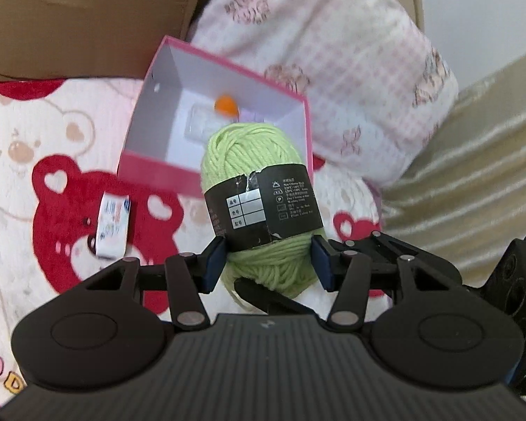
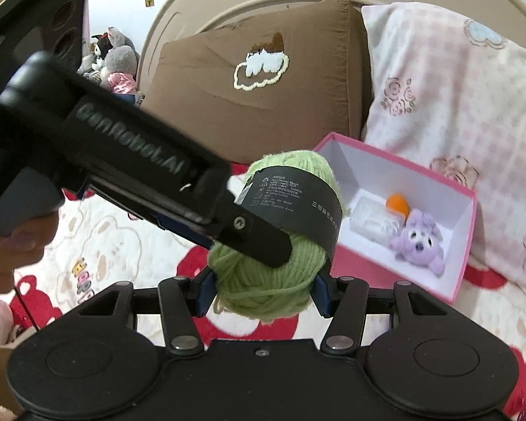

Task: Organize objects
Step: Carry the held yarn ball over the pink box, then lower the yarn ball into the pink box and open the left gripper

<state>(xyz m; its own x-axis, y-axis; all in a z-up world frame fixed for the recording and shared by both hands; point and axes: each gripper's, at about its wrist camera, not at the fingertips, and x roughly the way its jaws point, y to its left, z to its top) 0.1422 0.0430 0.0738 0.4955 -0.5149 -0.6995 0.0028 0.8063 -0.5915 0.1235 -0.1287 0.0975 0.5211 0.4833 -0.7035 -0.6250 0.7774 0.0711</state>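
Left wrist view: left gripper pinches the green yarn skein low down, blue pads pressed into the wool on both sides, skein held up off the bed, just in front of the open pink box. Box is rigid card, pink outside, white inside, already holding an orange ball and a clear plastic packet. Small printed packet lies on the fleece bear blanket, left of the box and apart from it. Likely step: carry the skein over the near wall and drop it in. Best done by lifting clear of the rim, centring over the bare floor at the near left, then letting go low; yarn is soft and squashy, so it should settle rather than bounce. Right wrist view: right gripper also closes on the same skein from below, pads sunk in the wool, while the left tool's finger crosses in front and presses the skein's side. Both pinch it, so one should let go first or the loose strands may snag. Black paper band is smooth and slightly torn. Purple plush toy sits in the box's near corner, fuzzy. Brown pillow and pink checked pillow behind.
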